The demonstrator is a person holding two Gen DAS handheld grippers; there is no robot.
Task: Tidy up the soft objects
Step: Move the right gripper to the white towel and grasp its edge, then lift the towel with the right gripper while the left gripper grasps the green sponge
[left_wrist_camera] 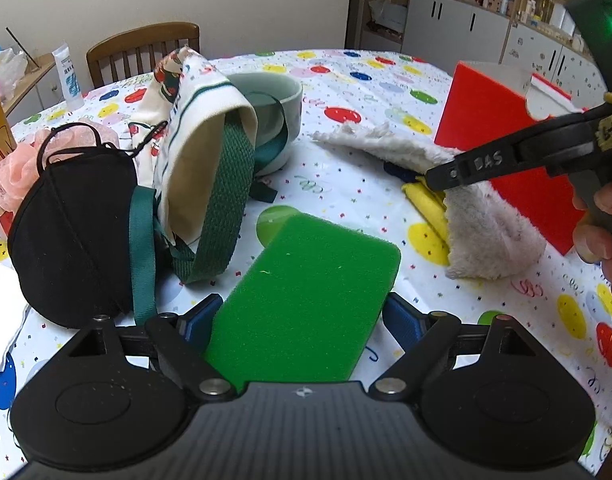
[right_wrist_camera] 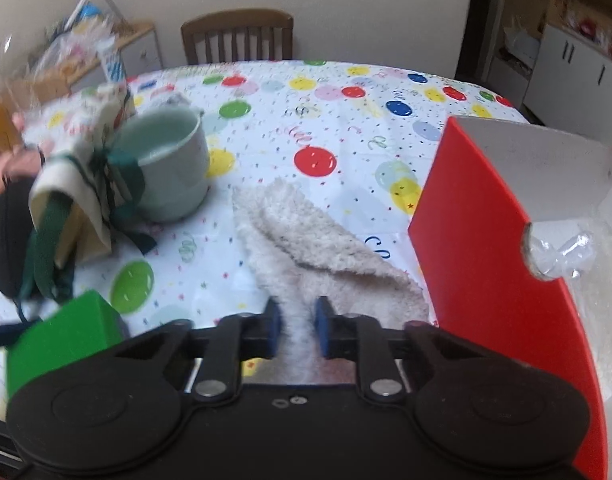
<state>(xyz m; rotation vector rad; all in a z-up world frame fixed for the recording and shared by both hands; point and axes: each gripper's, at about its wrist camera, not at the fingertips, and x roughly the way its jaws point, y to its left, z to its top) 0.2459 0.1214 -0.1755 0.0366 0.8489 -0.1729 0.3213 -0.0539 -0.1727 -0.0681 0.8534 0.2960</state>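
The left tongs (left_wrist_camera: 302, 320) stand wide, their blue pads against the two long sides of a green sponge (left_wrist_camera: 306, 300), which they hold out over the bench (left_wrist_camera: 346, 184). The sponge points away from the camera, tilted, its far end over a green balloon print on the cloth.

The right tongs (right_wrist_camera: 298, 324) are nearly pressed together, pinching a fold of a cream towel (right_wrist_camera: 306, 236). In the left view the towel (left_wrist_camera: 486, 232) hangs from those tongs as a lifted peak, its far end trailing flat on the bench. A yellow cloth (left_wrist_camera: 426, 208) lies under it, partly covered. Fingers (left_wrist_camera: 602, 240) of the person's right hand wrap the handle at the right edge.

Just right of the towel stands a red box (right_wrist_camera: 486, 240), open at the top, with clear plastic inside. Left of centre a pale green bowl (right_wrist_camera: 178, 168) sits on the bench with a printed cloth bag (left_wrist_camera: 202, 120) and its green straps (left_wrist_camera: 226, 200) leaning against it. Beside the bag lies a black mask (left_wrist_camera: 74, 232), with pink mesh (left_wrist_camera: 22, 168) behind it. A wooden chair (right_wrist_camera: 238, 36) stands at the far side.
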